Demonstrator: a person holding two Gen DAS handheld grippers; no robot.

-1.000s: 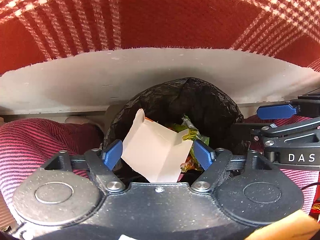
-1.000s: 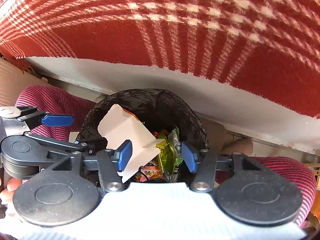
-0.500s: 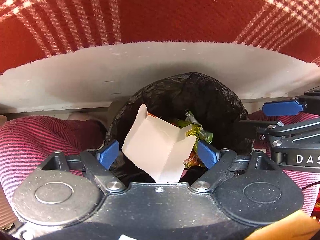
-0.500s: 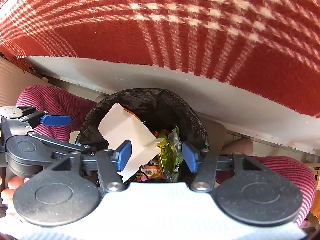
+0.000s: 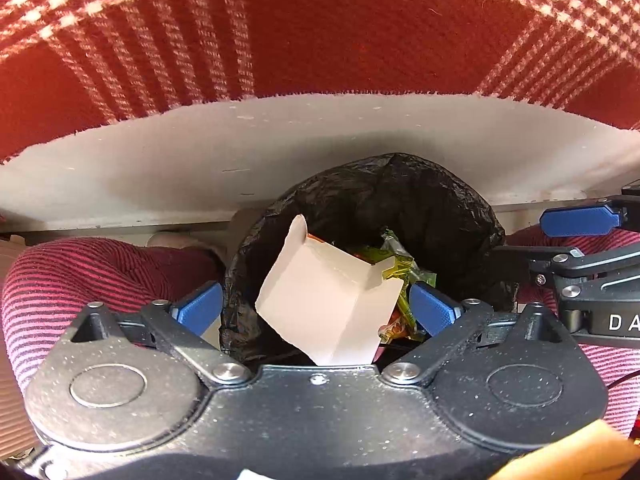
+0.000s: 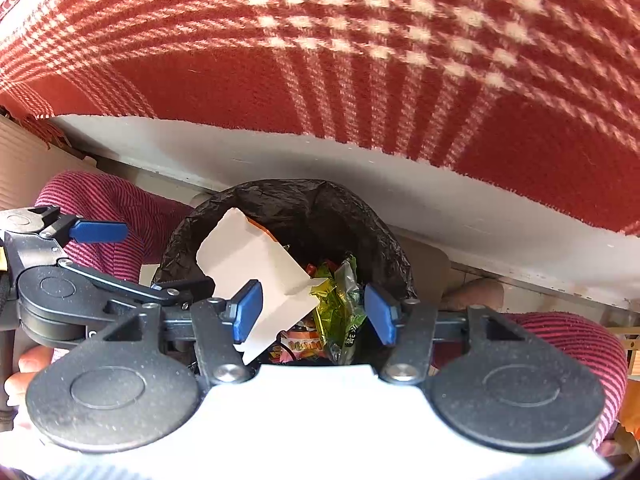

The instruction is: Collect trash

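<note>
I keep the left gripper (image 5: 316,306) pointing down over the mouth of the black trash bag (image 5: 432,208), so what I let go falls inside. Its jaws are opening now; the white cardboard box (image 5: 328,304) lies between them, but the blue pads stand clear of its sides, so I judge it is already released and rests tilted on the coloured snack wrappers (image 6: 338,304) in the bag.

The right gripper (image 6: 314,310) hovers beside it over the same bag, jaws partly apart and holding nothing; I think it waits for its turn.

The bag stands between the striped knees (image 5: 72,276) of a seated person. Behind it runs a white edge (image 5: 200,168), covered with a red checked cloth (image 5: 320,24); whether this is a bench or a bed I cannot tell.
</note>
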